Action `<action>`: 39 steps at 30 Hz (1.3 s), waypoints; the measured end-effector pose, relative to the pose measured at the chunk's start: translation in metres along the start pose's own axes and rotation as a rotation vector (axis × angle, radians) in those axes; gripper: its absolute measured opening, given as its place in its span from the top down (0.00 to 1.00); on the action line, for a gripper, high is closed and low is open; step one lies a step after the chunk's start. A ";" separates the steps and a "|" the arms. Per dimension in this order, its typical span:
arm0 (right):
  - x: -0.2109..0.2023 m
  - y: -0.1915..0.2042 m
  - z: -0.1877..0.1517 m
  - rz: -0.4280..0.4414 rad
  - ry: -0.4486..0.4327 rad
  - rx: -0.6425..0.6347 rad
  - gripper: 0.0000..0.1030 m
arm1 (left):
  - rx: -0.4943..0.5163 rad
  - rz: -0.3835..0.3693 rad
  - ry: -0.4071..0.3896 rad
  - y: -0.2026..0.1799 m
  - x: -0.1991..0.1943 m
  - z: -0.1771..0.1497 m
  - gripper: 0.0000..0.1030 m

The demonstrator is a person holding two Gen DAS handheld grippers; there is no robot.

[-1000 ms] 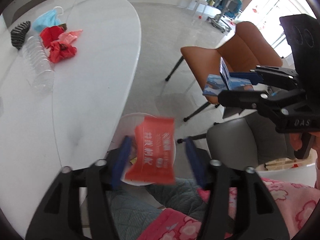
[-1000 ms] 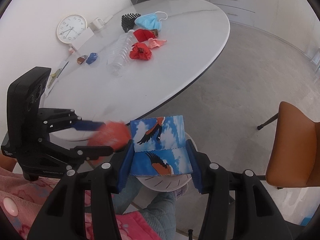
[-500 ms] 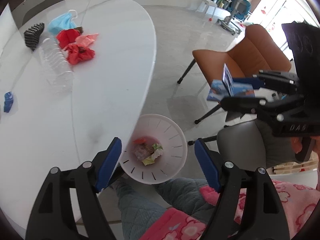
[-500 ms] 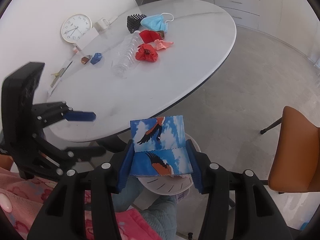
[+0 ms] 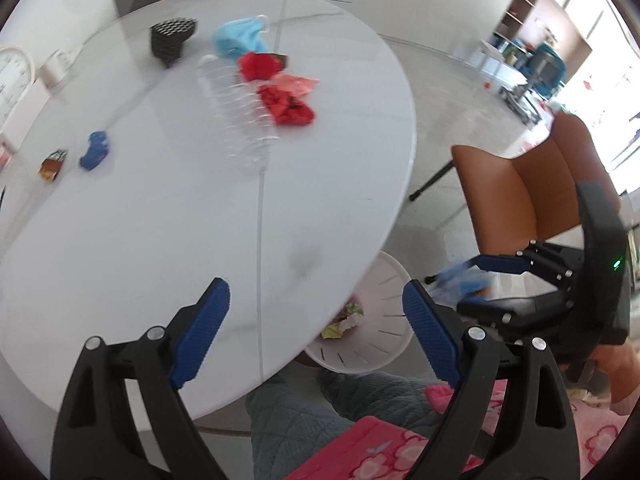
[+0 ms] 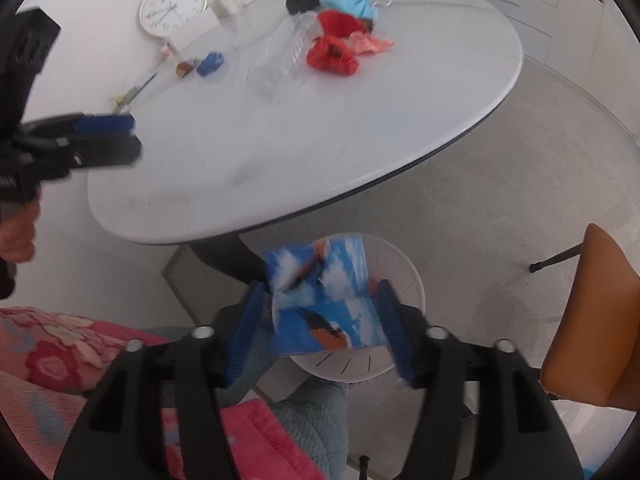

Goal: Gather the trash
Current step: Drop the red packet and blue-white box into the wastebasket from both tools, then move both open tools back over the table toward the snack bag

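My left gripper (image 5: 316, 332) hangs over the near edge of the white table (image 5: 160, 220), its jaws opening wide with nothing between them. My right gripper (image 6: 320, 334) is above the white bin (image 6: 404, 276) on the floor, jaws opening. A blue carton with a bird print (image 6: 324, 304) sits tilted and blurred between its pads, no longer squeezed. The bin (image 5: 384, 344) holds crumpled wrappers. On the table lie a clear bottle (image 5: 240, 116), red wrappers (image 5: 290, 106), a pink wrapper (image 5: 298, 82) and a blue mask (image 5: 240, 38).
A black mesh item (image 5: 172, 38), a small blue wrapper (image 5: 95, 151) and a brown wrapper (image 5: 52, 160) lie further back. A clock (image 6: 172, 8) leans at the wall. An orange chair (image 5: 532, 184) stands right of the bin. The person's knees are under both grippers.
The red packet fell from my left gripper into the bin; that gripper then swung over the table and widened. My right gripper sank toward the bin and its jaws spread, loosening the carton.
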State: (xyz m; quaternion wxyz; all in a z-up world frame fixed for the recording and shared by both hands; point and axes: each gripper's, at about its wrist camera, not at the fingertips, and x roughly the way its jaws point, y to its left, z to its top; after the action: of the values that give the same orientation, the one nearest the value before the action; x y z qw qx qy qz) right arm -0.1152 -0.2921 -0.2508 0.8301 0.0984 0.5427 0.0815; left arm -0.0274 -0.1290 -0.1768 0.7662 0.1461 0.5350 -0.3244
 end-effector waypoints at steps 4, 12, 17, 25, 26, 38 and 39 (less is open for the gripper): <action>0.010 0.001 0.005 -0.013 0.023 -0.001 0.27 | -0.036 0.024 -0.005 0.010 -0.005 -0.003 0.18; -0.050 -0.004 0.029 -0.118 -0.157 0.067 0.02 | -0.103 0.084 -0.062 0.036 -0.029 -0.002 0.17; -0.084 -0.005 0.054 -0.132 -0.255 0.102 0.02 | -0.164 0.122 -0.127 0.057 -0.049 0.002 0.08; -0.085 0.007 0.079 -0.138 -0.269 0.098 0.02 | -0.187 0.167 -0.150 0.087 -0.065 0.008 0.08; -0.083 0.009 0.081 -0.136 -0.265 0.099 0.02 | -0.189 0.174 -0.154 0.093 -0.067 0.008 0.08; -0.048 0.062 0.126 -0.110 -0.234 0.095 0.02 | -0.250 0.214 -0.165 0.178 -0.079 0.017 0.07; -0.042 0.069 0.133 -0.105 -0.229 0.091 0.02 | -0.256 0.218 -0.165 0.187 -0.079 0.018 0.07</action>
State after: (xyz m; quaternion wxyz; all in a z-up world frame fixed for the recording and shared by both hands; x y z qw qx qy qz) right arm -0.0124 -0.2451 -0.1438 0.8845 0.1160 0.4519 0.0013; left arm 0.0905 0.0272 -0.1204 0.8503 0.0776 0.4885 -0.1798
